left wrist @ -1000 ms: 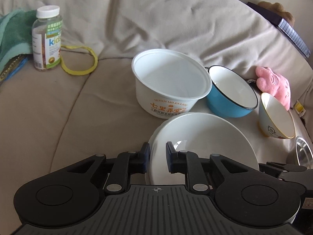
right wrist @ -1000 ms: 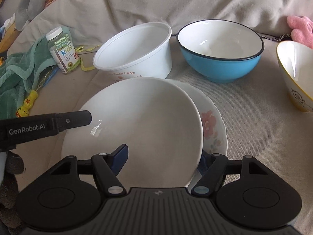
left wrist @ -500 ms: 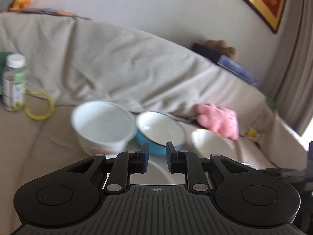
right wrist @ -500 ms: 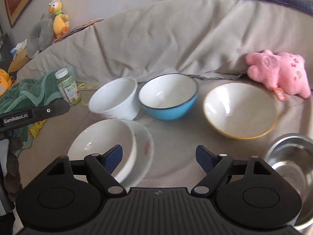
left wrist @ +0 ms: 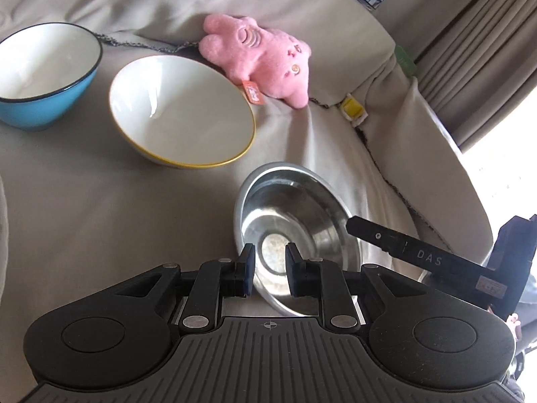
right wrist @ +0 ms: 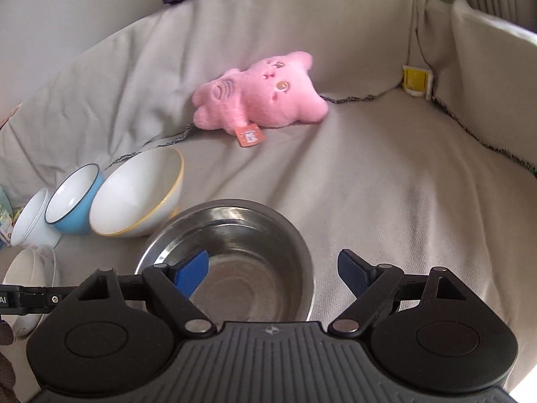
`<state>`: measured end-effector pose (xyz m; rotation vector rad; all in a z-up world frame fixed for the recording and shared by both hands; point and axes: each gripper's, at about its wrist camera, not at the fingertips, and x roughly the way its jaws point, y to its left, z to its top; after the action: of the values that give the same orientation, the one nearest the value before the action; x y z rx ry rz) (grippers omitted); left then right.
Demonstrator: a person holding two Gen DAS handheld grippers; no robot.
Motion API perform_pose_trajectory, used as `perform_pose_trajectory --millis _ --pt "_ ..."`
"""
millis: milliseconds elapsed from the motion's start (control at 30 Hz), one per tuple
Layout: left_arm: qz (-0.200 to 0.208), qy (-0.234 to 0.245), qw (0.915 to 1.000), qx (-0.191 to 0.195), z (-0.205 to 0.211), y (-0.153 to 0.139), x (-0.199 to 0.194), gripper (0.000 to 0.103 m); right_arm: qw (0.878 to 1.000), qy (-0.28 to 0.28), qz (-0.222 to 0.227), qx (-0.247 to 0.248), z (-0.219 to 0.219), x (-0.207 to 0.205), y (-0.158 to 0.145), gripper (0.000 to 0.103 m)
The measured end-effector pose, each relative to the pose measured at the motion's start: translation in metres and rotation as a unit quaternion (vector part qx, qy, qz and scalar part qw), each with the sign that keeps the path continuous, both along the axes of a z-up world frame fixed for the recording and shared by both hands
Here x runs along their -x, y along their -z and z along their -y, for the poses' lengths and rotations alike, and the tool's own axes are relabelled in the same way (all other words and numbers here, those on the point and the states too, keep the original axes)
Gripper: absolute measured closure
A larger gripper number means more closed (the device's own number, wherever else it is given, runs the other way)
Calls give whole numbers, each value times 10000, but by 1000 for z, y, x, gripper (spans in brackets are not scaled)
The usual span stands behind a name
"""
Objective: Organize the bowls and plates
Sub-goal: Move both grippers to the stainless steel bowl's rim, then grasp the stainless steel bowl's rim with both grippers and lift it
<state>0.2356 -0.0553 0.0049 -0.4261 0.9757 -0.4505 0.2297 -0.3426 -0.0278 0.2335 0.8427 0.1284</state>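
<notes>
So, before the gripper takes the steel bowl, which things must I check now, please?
1. Steel bowl is empty: ok.
2. Right gripper is wide enough for the rim: ok; it stands wide, one pad over the bowl, one outside it.
3. Right gripper is touching the bowl: cannot tell.
4. Left gripper holds nothing: ok, only a narrow gap, nothing between the pads.
5. Yellow-rimmed bowl is apart from the steel bowl: cannot tell, they look very close.
6. Pink plush toy is out of the way: ok.

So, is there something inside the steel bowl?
The steel bowl looks empty: only bare, shiny metal shows in its bottom. The right gripper covers its near part, so that part cannot be checked.
</notes>
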Motion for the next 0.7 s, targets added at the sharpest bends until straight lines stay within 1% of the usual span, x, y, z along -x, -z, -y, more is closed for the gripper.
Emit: perform_pose_trajectory --millis 100,167,233,300,400,433,533,633,700 --pt "-84 -267 9991 -305 12 7 -11 81 9994 169 -86 -287 15 -10 19 18" --pt "-77 -400 9985 -354 14 9 -12 81 9985 247 -139 -459 19 -13 29 18" --pt "52 -364 9986 -369 13 2 -6 81 9974 247 -151 -659 23 -14 37 18" --pt "241 -437 9978 -445 9 -5 4 79 9962 180 -142 -843 24 -12 41 18" --pt "454 -589 9957 -559 5 -11 13 79 9955 100 -102 -936 24 -12 47 18" --pt "471 -562 9953 -627 9 -9 12 79 9953 86 -110 -954 24 -14 49 18" --pt "310 -528 9933 -981 23 2 1 79 9954 55 -165 -943 22 -18 54 18" --pt "135 -470 9922 -1149 33 19 -12 79 9961 -30 -165 -865 17 -21 57 18" --pt "-54 -455 9926 -1128 37 32 -19 79 9972 -63 -152 -730 14 -22 57 18"
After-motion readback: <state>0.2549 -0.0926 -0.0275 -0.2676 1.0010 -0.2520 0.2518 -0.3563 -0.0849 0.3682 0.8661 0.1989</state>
